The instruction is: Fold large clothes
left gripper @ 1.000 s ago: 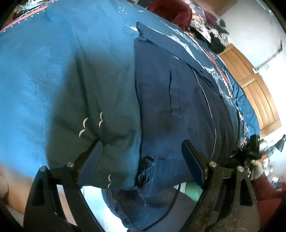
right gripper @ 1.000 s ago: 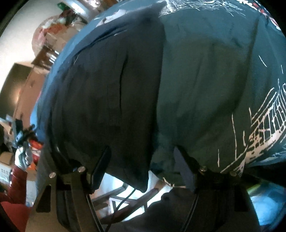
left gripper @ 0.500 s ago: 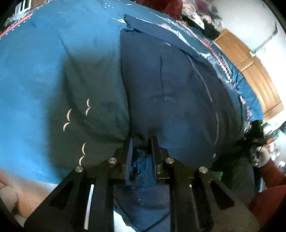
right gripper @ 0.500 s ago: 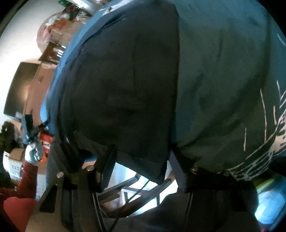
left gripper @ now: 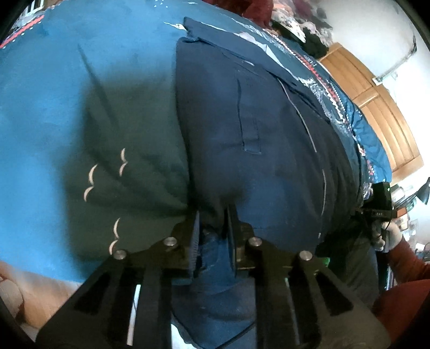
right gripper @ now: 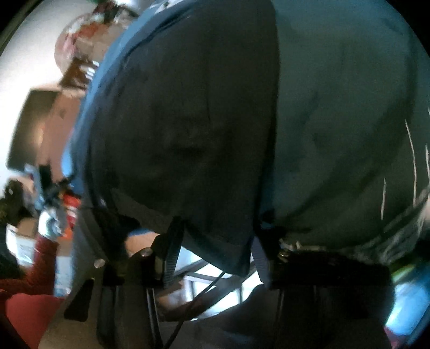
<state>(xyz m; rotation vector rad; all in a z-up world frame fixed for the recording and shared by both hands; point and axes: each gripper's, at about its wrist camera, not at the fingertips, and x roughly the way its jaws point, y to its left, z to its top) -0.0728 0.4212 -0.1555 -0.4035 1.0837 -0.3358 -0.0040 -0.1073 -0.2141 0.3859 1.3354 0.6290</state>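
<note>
At the bed's (left gripper: 48,112) near edge the navy garment's (left gripper: 268,150) hem is pinched by the left gripper (left gripper: 212,228), presumably for lifting, while the right gripper (right gripper: 215,241) is held open around its other corner.

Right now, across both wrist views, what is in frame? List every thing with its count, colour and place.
trousers: one, navy, spread flat on the bedspread, near end hanging over the bed edge
bedspread: one, blue with white and red pattern, covering the bed
wardrobe: one, wooden, far right in the left view
clothes pile: one, mixed colours, past the bed's far end
left hand-held gripper: one, black, shut on the trousers' near edge
right hand-held gripper: one, black, open, trousers' corner between its fingers
sleeve: red, at right edge of left view, gloved hand above it
</note>
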